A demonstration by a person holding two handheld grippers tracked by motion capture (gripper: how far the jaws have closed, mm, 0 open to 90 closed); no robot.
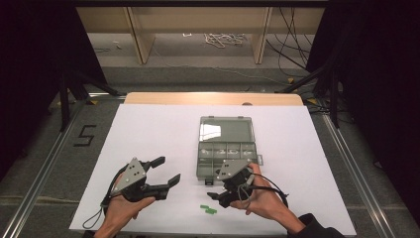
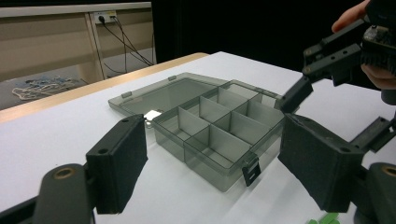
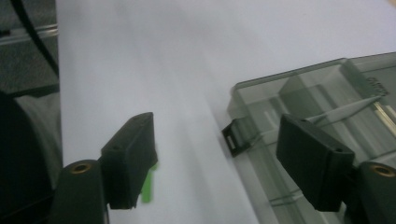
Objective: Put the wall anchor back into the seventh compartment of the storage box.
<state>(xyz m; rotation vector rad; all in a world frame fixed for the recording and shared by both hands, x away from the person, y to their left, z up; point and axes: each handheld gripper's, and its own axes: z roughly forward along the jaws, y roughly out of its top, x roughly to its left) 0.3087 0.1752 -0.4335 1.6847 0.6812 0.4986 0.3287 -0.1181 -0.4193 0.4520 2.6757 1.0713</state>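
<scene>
A smoky grey plastic compartment box (image 1: 227,159) lies open on the white table sheet (image 1: 148,134), its lid (image 1: 226,130) flat behind it. Its compartments look empty. My left gripper (image 1: 167,170) is open, left of the box and aimed at it. In the left gripper view the box (image 2: 219,135) lies ahead between the wide jaws of that gripper (image 2: 210,172). My right gripper (image 1: 220,186) is open at the box's front edge. In the right gripper view the front latch (image 3: 233,135) sits between the spread jaws of this gripper (image 3: 215,168). Small green pieces (image 1: 208,209) lie on the sheet just in front.
A wooden table edge (image 1: 213,98) runs behind the sheet. Beyond it are floor cables (image 1: 223,38) and wooden shelf legs (image 1: 139,37). A "5" mark (image 1: 85,135) is on the floor at left. Black curtains stand on both sides.
</scene>
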